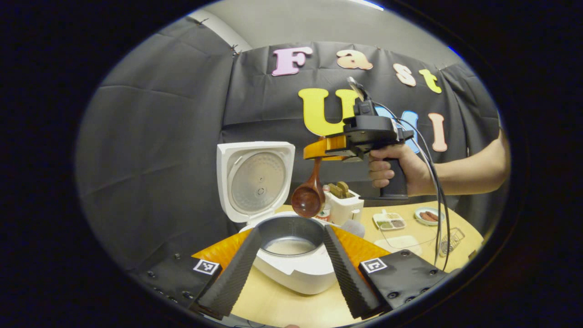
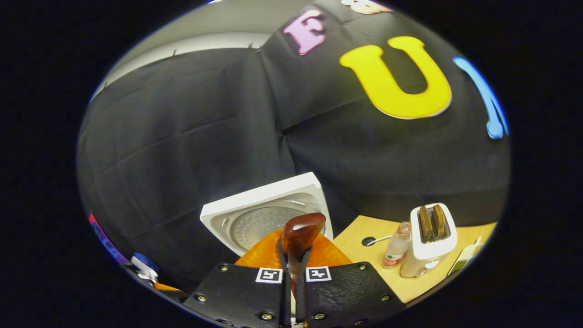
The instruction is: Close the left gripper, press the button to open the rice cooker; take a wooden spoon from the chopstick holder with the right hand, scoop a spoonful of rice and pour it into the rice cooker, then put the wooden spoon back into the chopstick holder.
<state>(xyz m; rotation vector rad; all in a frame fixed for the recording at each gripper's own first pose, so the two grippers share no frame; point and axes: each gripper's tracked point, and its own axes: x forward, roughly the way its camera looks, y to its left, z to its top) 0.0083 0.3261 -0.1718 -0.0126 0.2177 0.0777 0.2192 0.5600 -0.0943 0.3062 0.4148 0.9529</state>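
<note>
The white rice cooker (image 1: pixel 300 273) stands open on the table, its lid (image 1: pixel 255 180) upright and the metal pot (image 1: pixel 314 228) holding a pale layer. My left gripper (image 1: pixel 291 232) is open, its ribbed fingers (image 1: pixel 234 273) spread to either side of the cooker. A hand holds my right gripper (image 1: pixel 325 149) above the pot, shut on the handle of the wooden spoon (image 1: pixel 308 198). The spoon hangs bowl-down just over the pot's far rim, its bowl looking empty. In the right gripper view the gripper (image 2: pixel 295 255) pinches the spoon (image 2: pixel 300 230) in front of the lid (image 2: pixel 268 214).
A white toaster (image 1: pixel 345 205) with bread stands behind the cooker, a small bottle (image 2: pixel 396 246) beside the toaster (image 2: pixel 430 237). To the right lie a small divided tray (image 1: pixel 389 221), a plate with sausages (image 1: pixel 428 215), a clear container (image 1: pixel 401 239) and a wire basket (image 1: pixel 452 240).
</note>
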